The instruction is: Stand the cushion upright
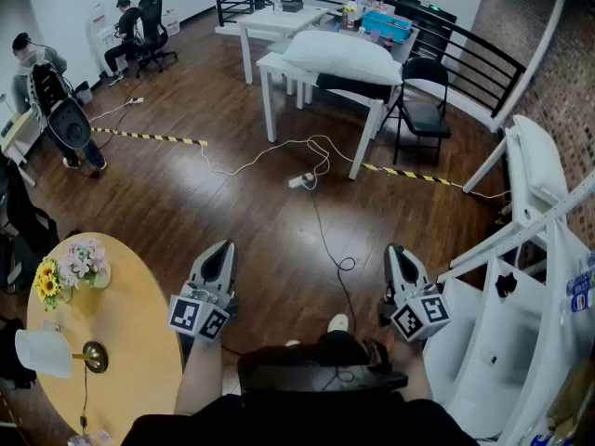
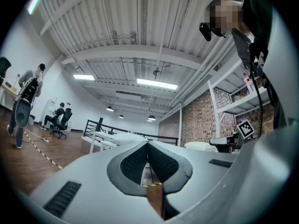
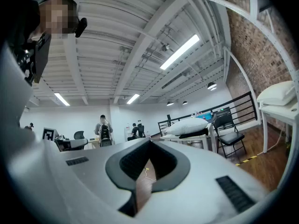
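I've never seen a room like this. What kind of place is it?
Probably an office or workshop room. A person sits in an office chair, white tables stand on the wood floor, one bearing a flat-lying cushion, and striped tape marks the floor.

Dark wooden floor (image 1: 186,193), white tables (image 1: 271,63), black railing (image 1: 474,49), brick wall (image 1: 548,63), round wooden table (image 1: 139,323).

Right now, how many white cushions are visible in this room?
2. One cushion lies on the white table ahead; a second cushion rests on the white rack at right. Others may be hidden.
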The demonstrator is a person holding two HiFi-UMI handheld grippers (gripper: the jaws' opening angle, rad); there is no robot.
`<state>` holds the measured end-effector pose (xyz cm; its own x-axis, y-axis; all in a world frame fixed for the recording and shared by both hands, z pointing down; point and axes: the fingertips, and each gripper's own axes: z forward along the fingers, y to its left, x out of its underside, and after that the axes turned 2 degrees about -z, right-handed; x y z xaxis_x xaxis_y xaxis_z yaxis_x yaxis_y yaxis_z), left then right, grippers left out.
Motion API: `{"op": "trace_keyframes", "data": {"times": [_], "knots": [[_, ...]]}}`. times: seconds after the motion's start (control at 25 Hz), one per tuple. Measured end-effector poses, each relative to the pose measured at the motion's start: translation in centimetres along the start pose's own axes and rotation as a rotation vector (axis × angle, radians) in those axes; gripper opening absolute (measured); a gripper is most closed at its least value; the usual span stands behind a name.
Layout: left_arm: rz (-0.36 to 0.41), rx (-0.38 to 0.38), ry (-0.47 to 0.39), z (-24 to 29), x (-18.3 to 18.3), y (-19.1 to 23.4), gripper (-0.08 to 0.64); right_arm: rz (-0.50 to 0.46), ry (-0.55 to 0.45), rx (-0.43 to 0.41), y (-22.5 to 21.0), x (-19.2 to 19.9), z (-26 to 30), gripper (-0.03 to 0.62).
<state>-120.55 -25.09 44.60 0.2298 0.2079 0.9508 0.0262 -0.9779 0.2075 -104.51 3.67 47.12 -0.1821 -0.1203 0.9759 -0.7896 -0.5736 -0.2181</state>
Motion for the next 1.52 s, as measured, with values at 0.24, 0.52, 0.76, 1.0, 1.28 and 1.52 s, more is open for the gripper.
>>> {"op": "trace_keyframes", "data": {"times": [0.24,0.52,0.76,1.0,1.28,1.52], "knots": [[0.004,0.047,0.040,6.6,3.2,-1.0,0.003,0.007,-0.035,0.017,-5.4,-0.6,3.0,0.005],[-0.010,0.091,0.020,18.6,5.3,-4.1,0.003,-0.017,-0.055,0.043,-15.8,-3.5,6.3,0.005],[0.010,0.118,0.034,28.7,7.2,-6.3,0.003,-0.018,-0.042,0.060,-24.6,-6.0,9.0,0.005],[0.058,0.198,0.071,37.3,10.0,-8.7,0.003,-0.036,-0.018,0.069,-29.9,-6.6,12.6,0.005],[0.086,0.302,0.042,48.4,11.5,-7.3,0.003,-0.034,-0.035,0.127,-35.4,-8.6,20.2,0.005],[0.078,0.388,-0.013,58.4,10.7,-3.1,0.003,-0.049,-0.090,0.225,-39.4,-11.6,26.9,0.005]]}}
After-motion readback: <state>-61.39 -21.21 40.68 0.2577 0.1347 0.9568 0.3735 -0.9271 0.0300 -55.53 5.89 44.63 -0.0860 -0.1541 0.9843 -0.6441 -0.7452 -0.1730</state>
